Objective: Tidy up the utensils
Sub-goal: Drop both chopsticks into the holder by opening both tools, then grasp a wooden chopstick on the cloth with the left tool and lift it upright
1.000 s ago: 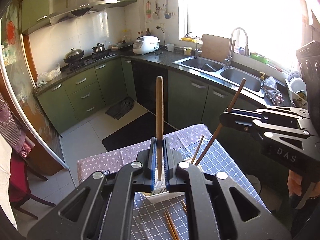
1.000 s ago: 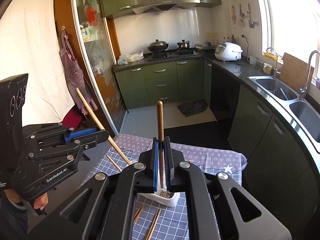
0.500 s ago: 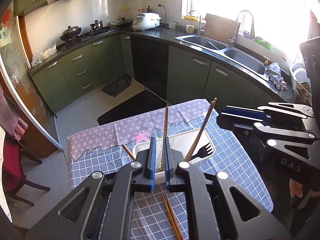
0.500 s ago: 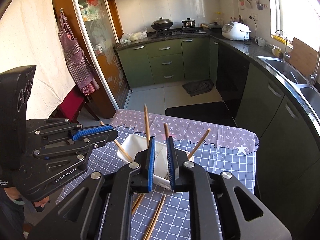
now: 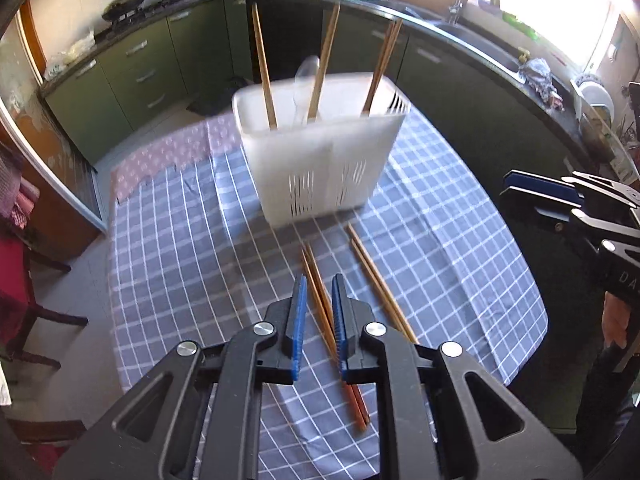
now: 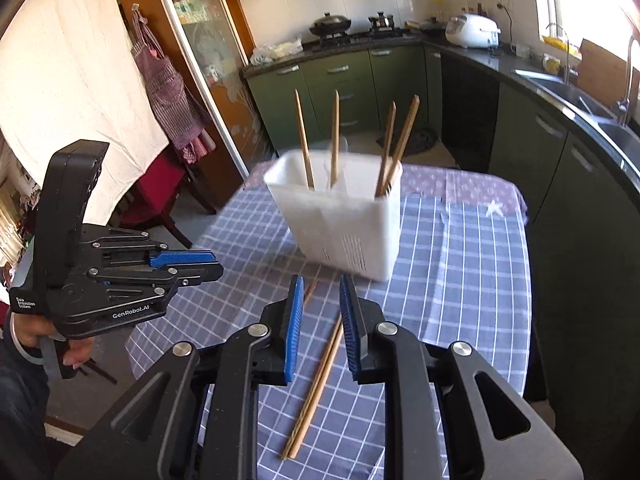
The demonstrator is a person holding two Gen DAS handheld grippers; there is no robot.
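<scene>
A white slotted utensil caddy [image 5: 320, 160] [image 6: 348, 228] stands on the checked tablecloth with several wooden chopsticks [image 5: 262, 60] [image 6: 304, 140] upright in it. Two pairs of chopsticks lie on the cloth in front of it. My left gripper [image 5: 319, 280] [image 6: 218, 263] hovers over the left pair [image 5: 316, 280], its jaws opening with nothing pressed between the pads. My right gripper [image 6: 322, 280] [image 5: 516, 196] hangs above the other pair [image 6: 316, 380] [image 5: 376, 280], jaws opening and holding nothing.
The table's front and right edges drop off close to the loose chopsticks. Green kitchen cabinets [image 6: 340, 76] and a sink counter [image 5: 460, 28] run behind and to the right. A red chair [image 5: 16, 280] stands left of the table. A person's hand [image 6: 32, 332] holds the left gripper.
Each gripper held an upright chopstick above the caddy a second ago. Both let go, the sticks now stand in the caddy, and both grippers have sunk and tipped down toward the table.
</scene>
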